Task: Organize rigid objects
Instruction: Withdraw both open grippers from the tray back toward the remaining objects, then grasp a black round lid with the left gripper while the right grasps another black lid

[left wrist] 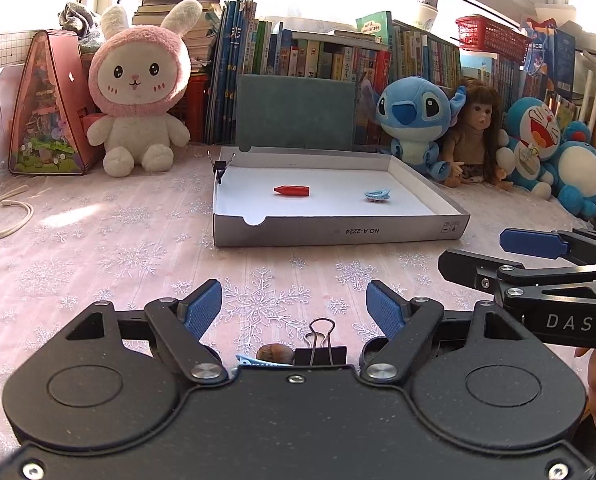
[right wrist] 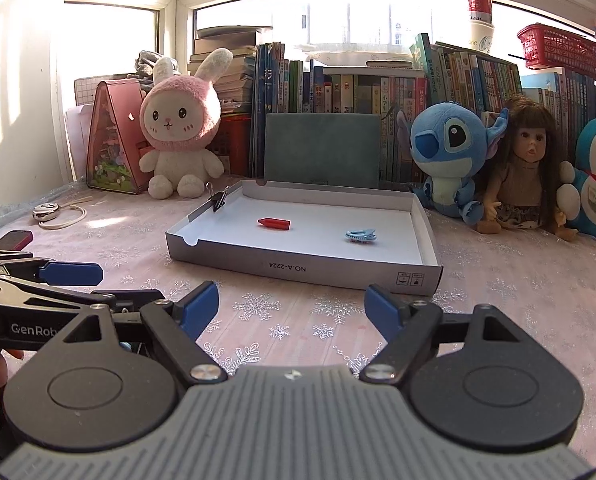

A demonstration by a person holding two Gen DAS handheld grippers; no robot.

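A shallow grey cardboard tray point(left wrist: 338, 233) point(right wrist: 298, 266) lies on the table, holding a red crayon-shaped piece point(left wrist: 292, 191) point(right wrist: 274, 223) and a light blue hair clip point(left wrist: 378, 194) point(right wrist: 361, 235). A black binder clip point(left wrist: 220, 166) point(right wrist: 217, 199) is clamped on its far left rim. My left gripper point(left wrist: 295, 308) stands open low over the cloth; between its jaws, close to the camera, lie another black binder clip point(left wrist: 320, 347), a brown nut-like piece point(left wrist: 274, 352) and a light blue clip point(left wrist: 257, 361). My right gripper point(right wrist: 291, 310) is open and empty in front of the tray.
Plush toys, a doll point(right wrist: 526, 168) and a row of books point(right wrist: 378, 92) line the back. A pink triangular box point(left wrist: 47, 108) stands at the far left. A white corded object point(right wrist: 51, 212) and a dark red case point(right wrist: 11, 239) lie left of the tray.
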